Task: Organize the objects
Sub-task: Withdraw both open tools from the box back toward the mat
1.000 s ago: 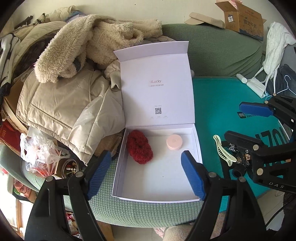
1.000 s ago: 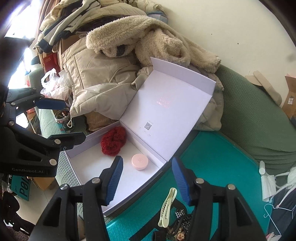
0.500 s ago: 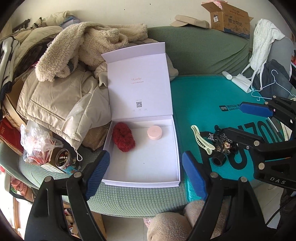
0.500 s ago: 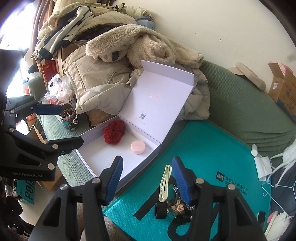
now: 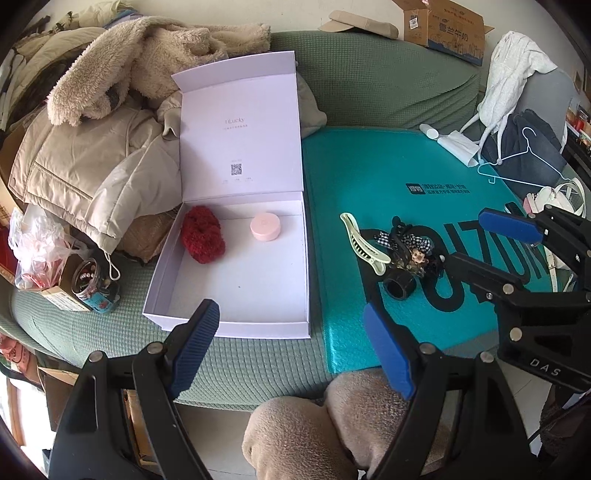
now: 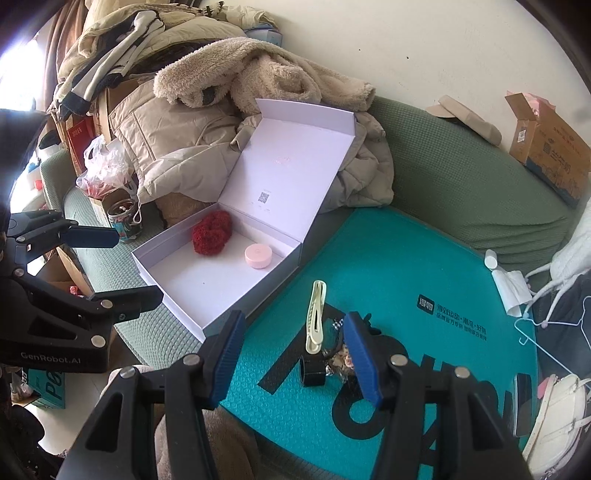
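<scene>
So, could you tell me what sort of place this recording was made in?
Most likely a lived-in room at home, not a lab. The work happens on a green sofa heaped with coats, a clothes hanger lies at one end, and a cardboard box sits on the sofa back by the wall.

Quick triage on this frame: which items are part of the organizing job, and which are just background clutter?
Job items:
- open white cardboard box
- red fluffy scrunchie and round pink case, both already in the box
- cream plastic hair claw
- black-and-white checked bow clip
- black ring-shaped hair tie
- teal foam mat under the loose accessories

Clutter:
- beige puffer jacket
- brown shipping carton
- white wire hanger
</scene>
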Demonstrator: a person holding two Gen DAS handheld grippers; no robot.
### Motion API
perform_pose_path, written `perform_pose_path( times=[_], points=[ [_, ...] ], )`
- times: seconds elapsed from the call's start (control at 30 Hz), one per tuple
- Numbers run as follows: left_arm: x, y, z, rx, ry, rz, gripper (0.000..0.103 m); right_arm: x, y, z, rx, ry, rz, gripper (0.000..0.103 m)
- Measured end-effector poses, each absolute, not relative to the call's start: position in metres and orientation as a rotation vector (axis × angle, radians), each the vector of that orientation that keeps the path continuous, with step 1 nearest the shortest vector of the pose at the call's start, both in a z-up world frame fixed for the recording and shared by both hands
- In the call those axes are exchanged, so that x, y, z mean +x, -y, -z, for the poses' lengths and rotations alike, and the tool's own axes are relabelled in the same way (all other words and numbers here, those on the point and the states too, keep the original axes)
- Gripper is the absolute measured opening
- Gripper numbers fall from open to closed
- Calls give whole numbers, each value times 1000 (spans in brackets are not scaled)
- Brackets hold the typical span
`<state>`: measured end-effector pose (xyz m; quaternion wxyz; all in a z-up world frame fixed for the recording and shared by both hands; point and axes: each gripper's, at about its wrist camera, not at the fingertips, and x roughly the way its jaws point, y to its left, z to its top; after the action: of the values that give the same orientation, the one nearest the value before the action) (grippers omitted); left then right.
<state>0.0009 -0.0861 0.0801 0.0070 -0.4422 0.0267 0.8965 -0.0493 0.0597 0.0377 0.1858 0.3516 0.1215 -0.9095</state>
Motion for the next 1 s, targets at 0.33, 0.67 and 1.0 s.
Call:
perform_pose_path(
  times=[0.33,0.67,1.0],
  points=[
    [15,62,-46,-1437,-38,-2709,80,-24,-81,-13,1049,-308,2570,56],
    [25,34,-19,-1419,1,-2627,80,-20,-117,15,1116,-206,2578,56],
    [6,6,6,-1455,2,-2526,80,-30,-149,40,1178,-108,2583,56]
  ],
)
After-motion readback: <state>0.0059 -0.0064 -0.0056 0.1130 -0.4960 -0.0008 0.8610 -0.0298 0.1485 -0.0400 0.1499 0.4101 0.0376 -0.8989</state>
